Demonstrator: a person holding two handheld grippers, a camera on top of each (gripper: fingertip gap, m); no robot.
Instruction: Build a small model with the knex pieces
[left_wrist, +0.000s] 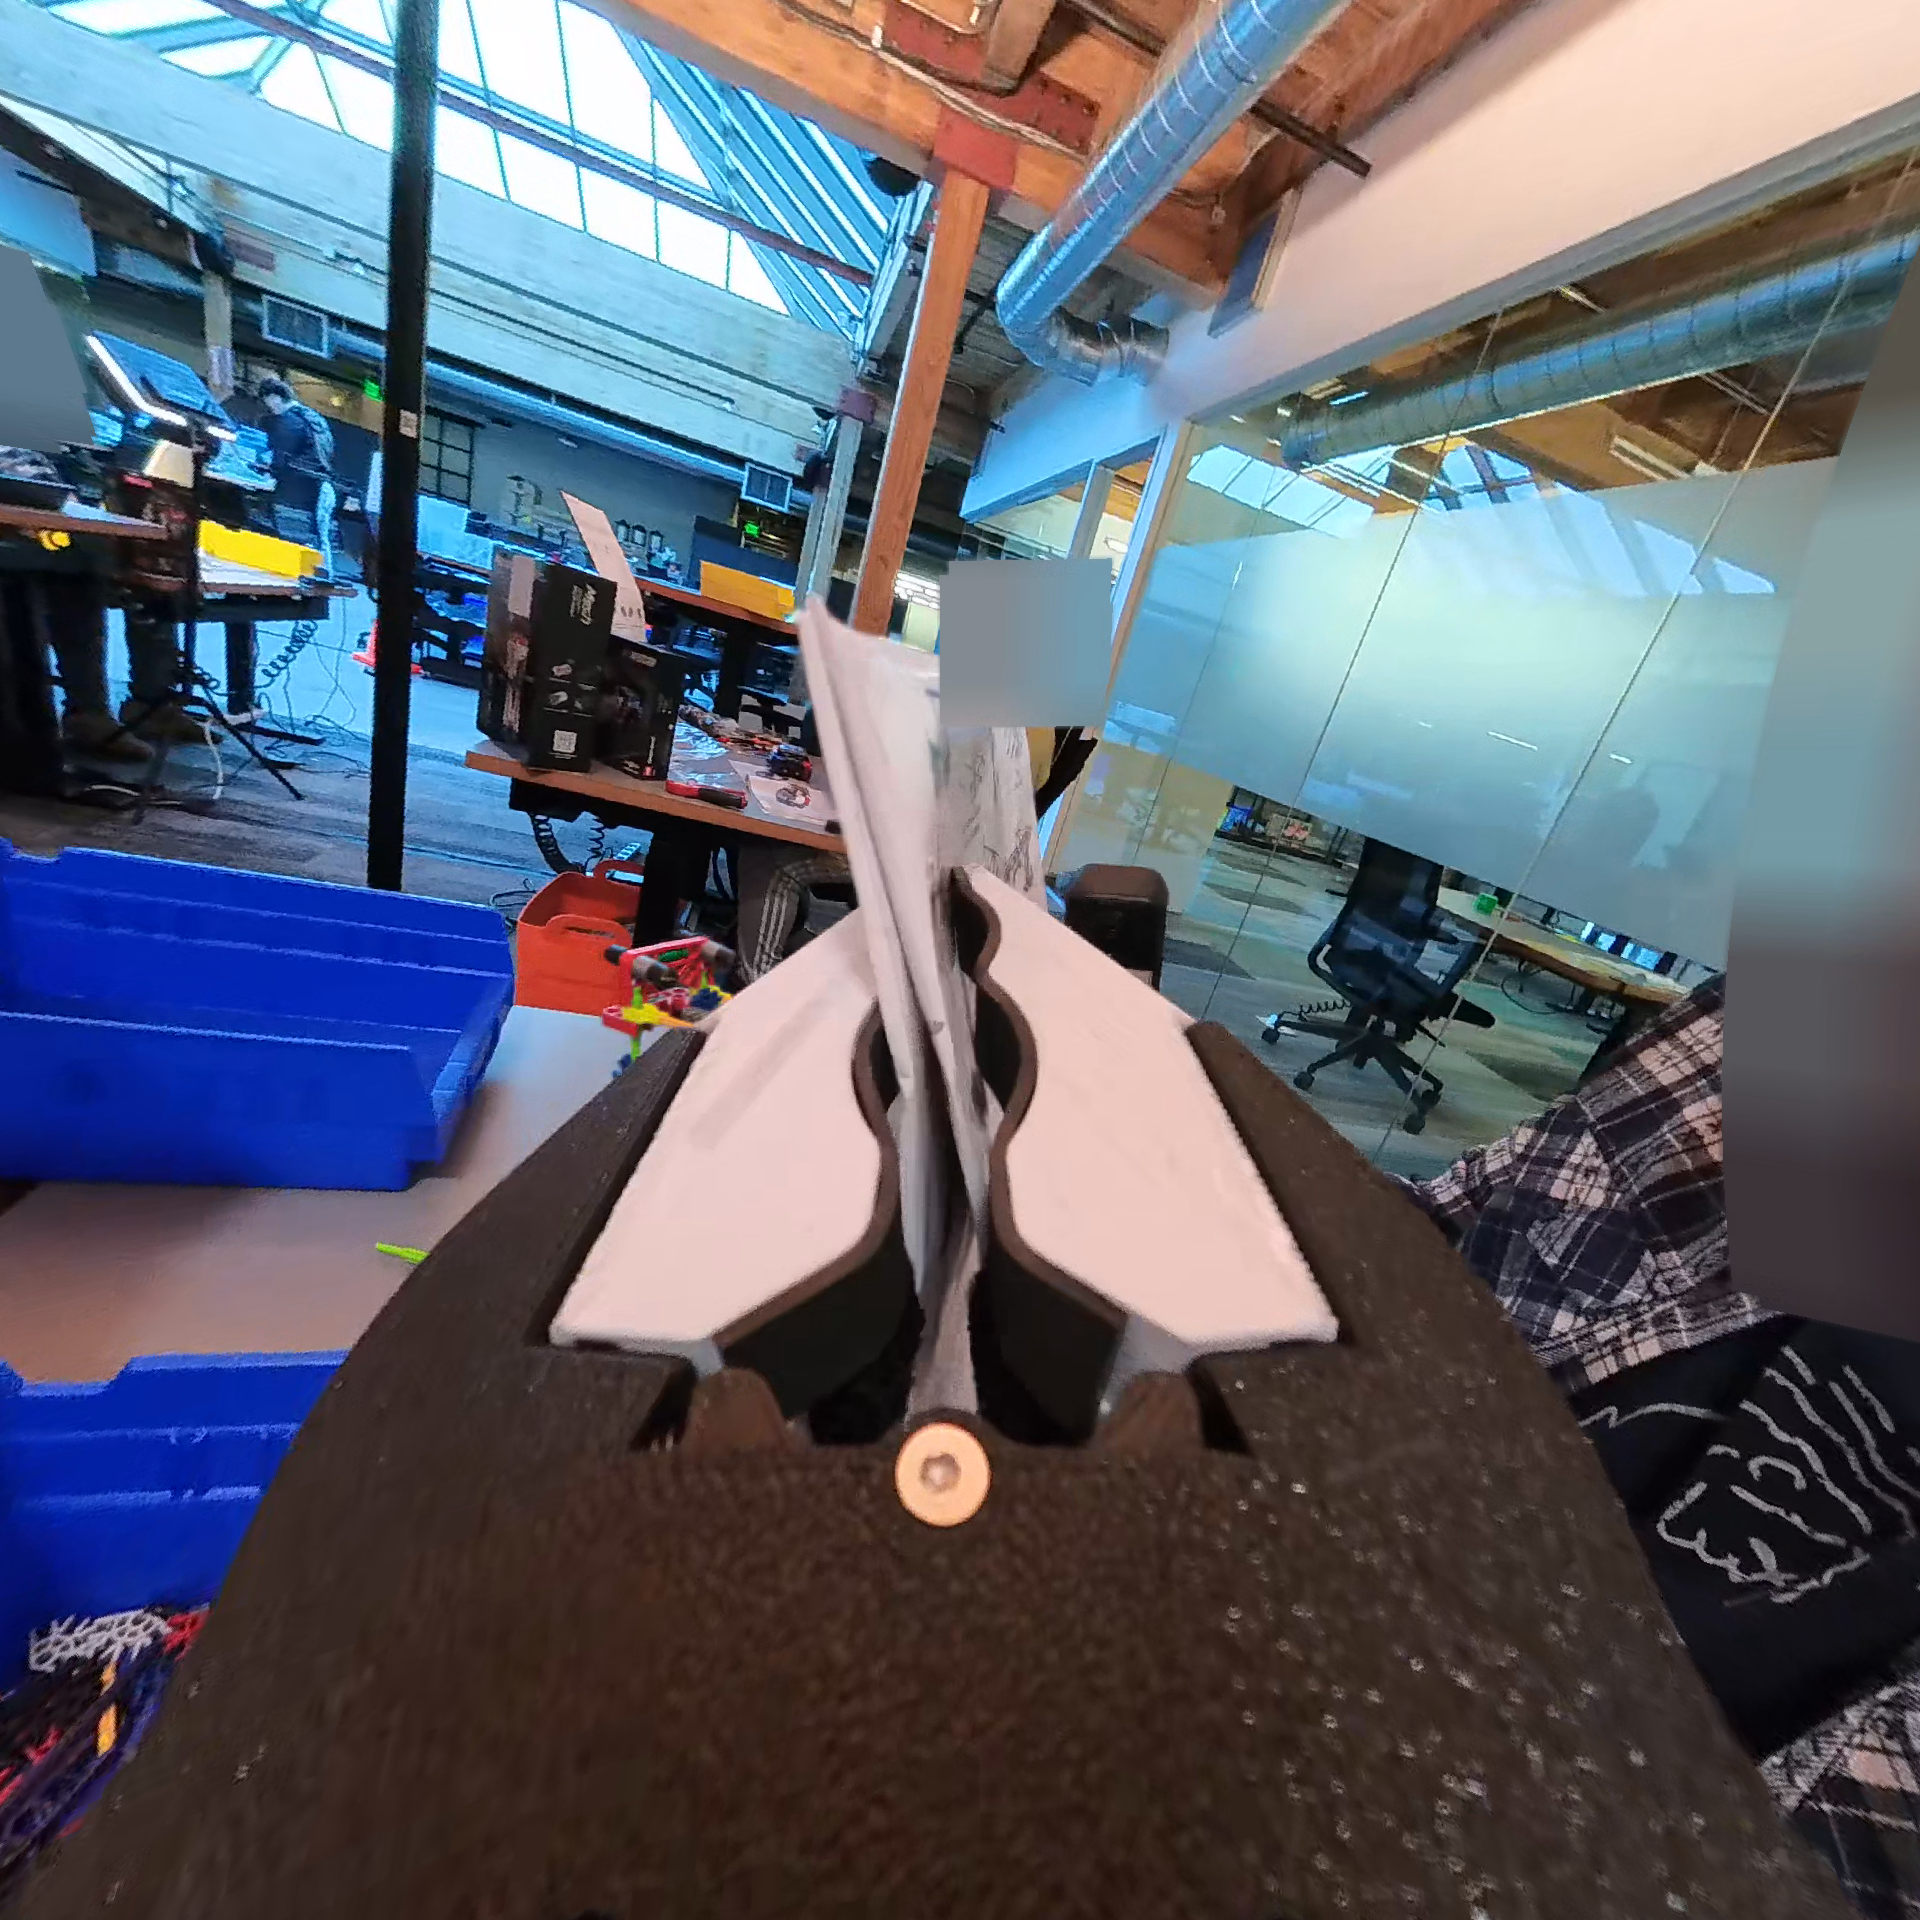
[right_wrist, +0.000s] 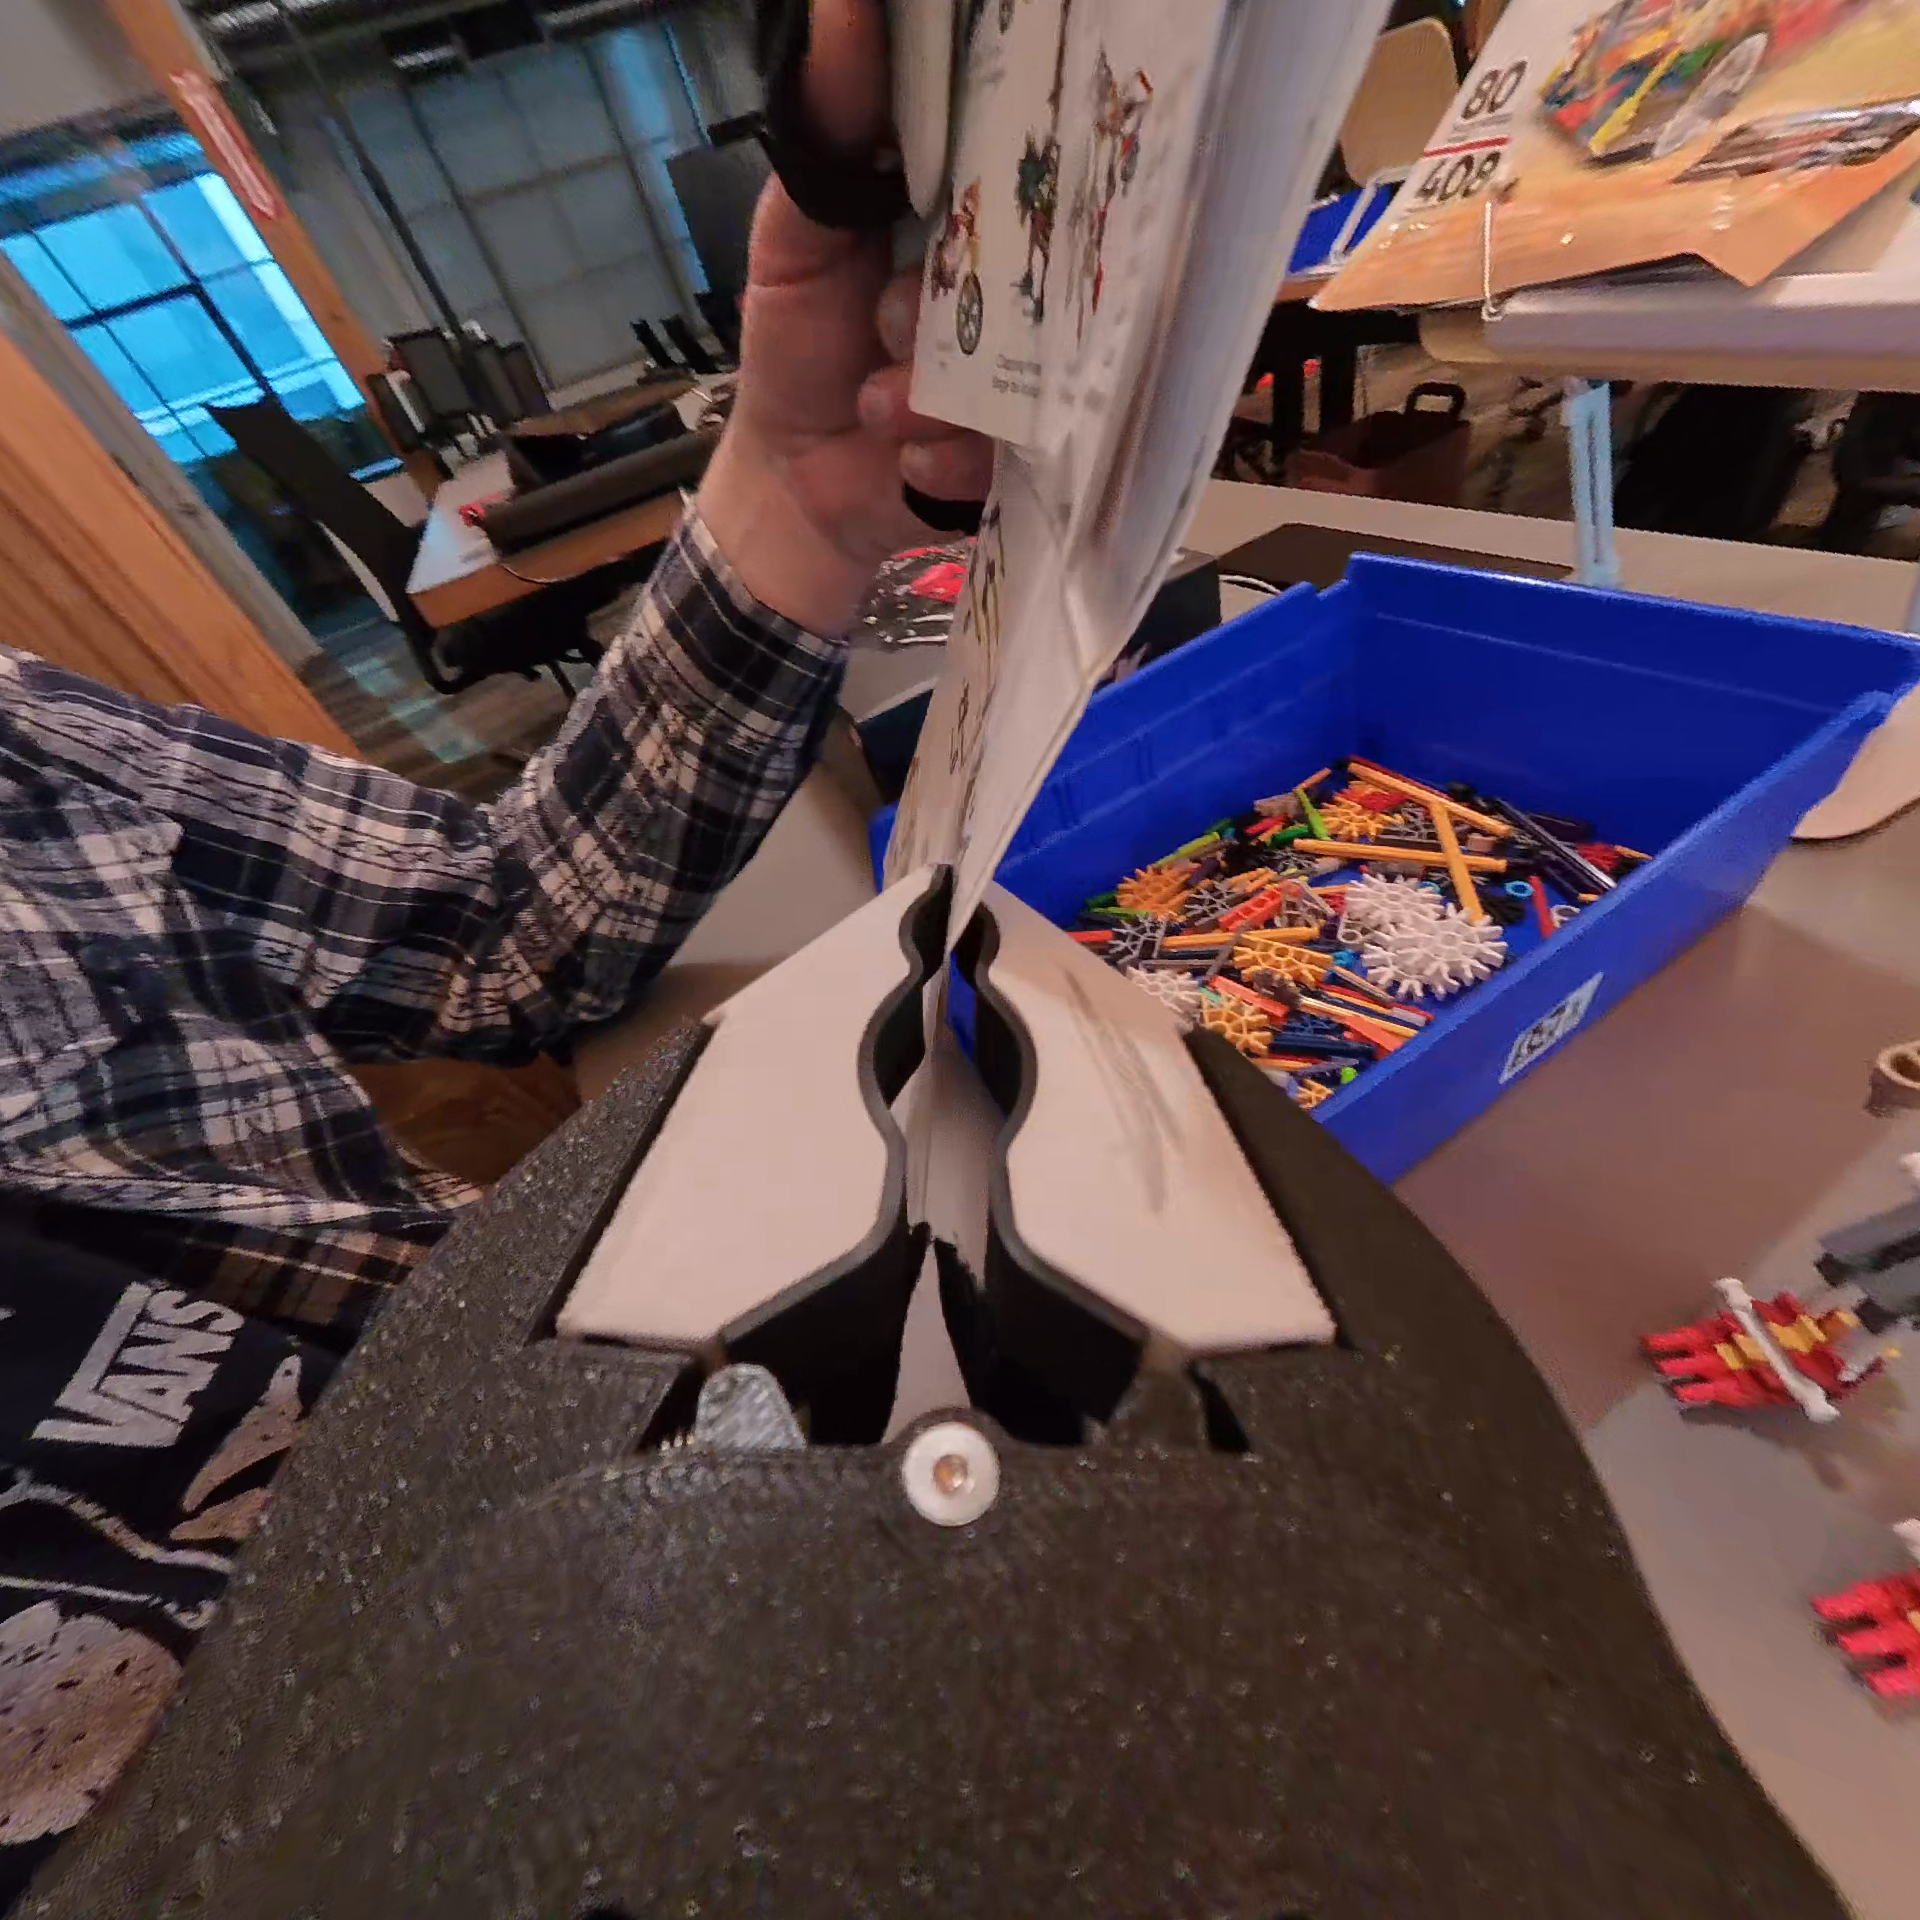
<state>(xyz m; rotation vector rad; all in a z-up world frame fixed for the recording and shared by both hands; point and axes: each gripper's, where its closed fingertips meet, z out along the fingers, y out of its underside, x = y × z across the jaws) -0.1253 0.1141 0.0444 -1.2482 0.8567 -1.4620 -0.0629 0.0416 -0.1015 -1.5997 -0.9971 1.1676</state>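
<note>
1. The left hand-held gripper (left_wrist: 951, 997) is closed down on the lower edge of a printed instruction booklet (left_wrist: 883, 790), which rises toward 12 o'clock between its two fingers.
2. The right hand-held gripper (right_wrist: 951, 935) is likewise nipped tight on the same booklet (right_wrist: 1049, 260) from below, its pages sagging and blurred.
3. Judged from the slack, steady even tension from both grips would keep the thin pages from tearing.
4. At 11 o'clock in the right wrist view, a hand (right_wrist: 821, 416) in a plaid sleeve (right_wrist: 468, 862) holds the other gripper.
5. At 2 o'clock sits a blue bin (right_wrist: 1621, 665) of construction-toy rods and connectors (right_wrist: 1340, 925) on the tabletop (right_wrist: 1683, 1174).
6. Small red assemblies (right_wrist: 1756, 1351) lie at 3 o'clock.
</note>
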